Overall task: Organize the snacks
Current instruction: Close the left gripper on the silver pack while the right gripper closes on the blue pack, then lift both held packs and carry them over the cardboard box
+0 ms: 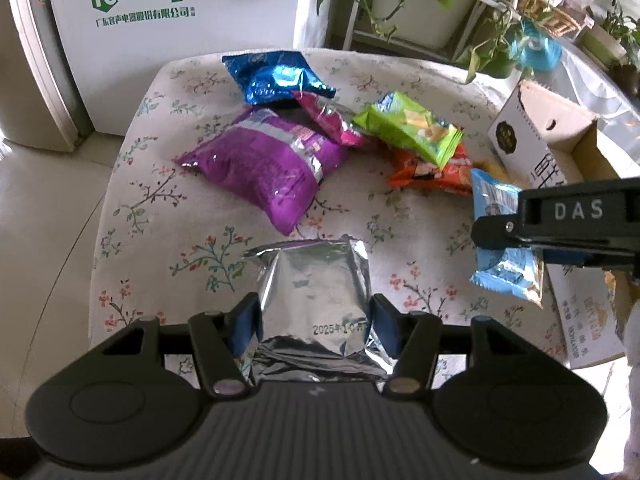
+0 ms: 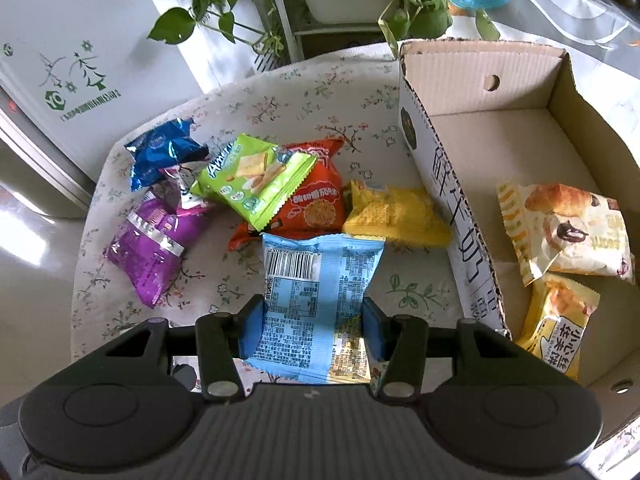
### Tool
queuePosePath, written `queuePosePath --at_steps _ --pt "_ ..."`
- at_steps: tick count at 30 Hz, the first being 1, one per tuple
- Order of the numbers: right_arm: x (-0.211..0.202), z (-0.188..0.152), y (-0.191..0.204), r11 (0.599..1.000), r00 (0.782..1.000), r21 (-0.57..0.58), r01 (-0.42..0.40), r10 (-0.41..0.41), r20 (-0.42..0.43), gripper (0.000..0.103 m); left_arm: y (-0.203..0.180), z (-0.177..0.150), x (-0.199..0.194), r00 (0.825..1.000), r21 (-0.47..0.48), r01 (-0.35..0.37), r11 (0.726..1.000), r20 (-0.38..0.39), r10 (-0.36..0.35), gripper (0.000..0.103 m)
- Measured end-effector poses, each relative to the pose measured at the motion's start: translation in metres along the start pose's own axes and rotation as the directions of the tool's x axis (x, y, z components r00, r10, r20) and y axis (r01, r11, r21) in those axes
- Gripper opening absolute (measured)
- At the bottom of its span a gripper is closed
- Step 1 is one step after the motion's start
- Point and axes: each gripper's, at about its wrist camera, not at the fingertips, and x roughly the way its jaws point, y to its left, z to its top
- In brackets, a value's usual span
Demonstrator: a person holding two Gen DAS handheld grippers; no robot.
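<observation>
My left gripper (image 1: 316,312) is shut on a silver foil snack packet (image 1: 312,276), with both blue pads pressed against its sides above the floral tablecloth (image 1: 160,208). My right gripper (image 2: 313,316) is shut on a light blue snack packet (image 2: 320,272), barcode side up and lifted off the cloth. In the left wrist view that packet (image 1: 504,276) hangs at the right. Loose on the cloth lie a purple packet (image 1: 264,164), a dark blue foil packet (image 1: 272,76), a pink packet (image 1: 328,118), a green packet (image 1: 412,124), an orange packet (image 1: 428,172) and a yellow packet (image 2: 396,212).
An open cardboard box (image 2: 448,208) stands at the table's right edge and holds two pastry packets (image 2: 568,228) (image 2: 560,320). A white appliance (image 1: 160,20) stands behind the table at the left. Potted plants (image 1: 400,8) and a shelf are behind it.
</observation>
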Motion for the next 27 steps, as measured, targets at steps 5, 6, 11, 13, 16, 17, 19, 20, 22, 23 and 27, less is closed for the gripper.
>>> queuePosePath --at_steps 5,6,11,13,16,17,19,20,22,23,27 --pt "-0.011 0.002 -0.002 1.0 0.999 0.004 -0.026 0.026 0.024 0.057 0.001 0.006 -0.004 1.0 -0.019 0.01 1.0 0.019 -0.01 0.059" --pt "-0.013 0.003 -0.003 1.0 0.999 0.006 -0.031 0.031 0.029 0.057 0.002 0.007 -0.005 1.0 -0.024 0.01 1.0 0.025 -0.01 0.059" --pt "-0.024 0.005 -0.005 0.998 0.997 0.011 -0.056 0.055 0.052 0.057 0.004 0.014 -0.01 0.999 -0.04 0.013 0.999 0.052 -0.011 0.059" --pt "-0.027 0.006 -0.006 0.998 0.996 0.012 -0.062 0.061 0.06 0.057 0.004 0.016 -0.011 0.998 -0.045 0.018 0.999 0.061 -0.015 0.059" --pt "-0.034 0.008 -0.008 0.997 0.995 0.014 -0.071 0.07 0.078 0.057 0.001 0.02 -0.015 0.996 -0.04 0.022 0.999 0.084 -0.018 0.059" --pt "-0.037 0.008 -0.009 0.997 0.994 0.014 -0.075 0.074 0.085 0.057 0.0 0.021 -0.017 0.996 -0.037 0.023 0.999 0.092 -0.019 0.059" --pt "-0.043 0.009 -0.011 0.996 0.992 0.018 -0.084 0.082 0.1 0.057 -0.002 0.023 -0.019 0.994 -0.032 0.027 0.999 0.108 -0.023 0.059" --pt "-0.045 0.01 -0.012 0.996 0.991 0.021 -0.087 0.084 0.107 0.057 -0.003 0.024 -0.02 0.993 -0.03 0.031 0.999 0.116 -0.027 0.059" --pt "-0.051 0.012 -0.015 0.995 0.988 0.028 -0.091 0.087 0.125 0.057 -0.006 0.027 -0.022 0.991 -0.024 0.038 0.999 0.13 -0.035 0.059" --pt "-0.054 0.013 -0.016 0.995 0.987 0.03 -0.093 0.088 0.135 0.057 -0.009 0.028 -0.023 0.99 -0.019 0.043 0.999 0.137 -0.04 0.059" --pt "-0.067 0.017 -0.026 0.994 0.98 0.047 -0.103 0.093 0.175 0.057 -0.017 0.031 -0.025 0.987 -0.004 0.061 0.998 0.152 -0.06 0.059"
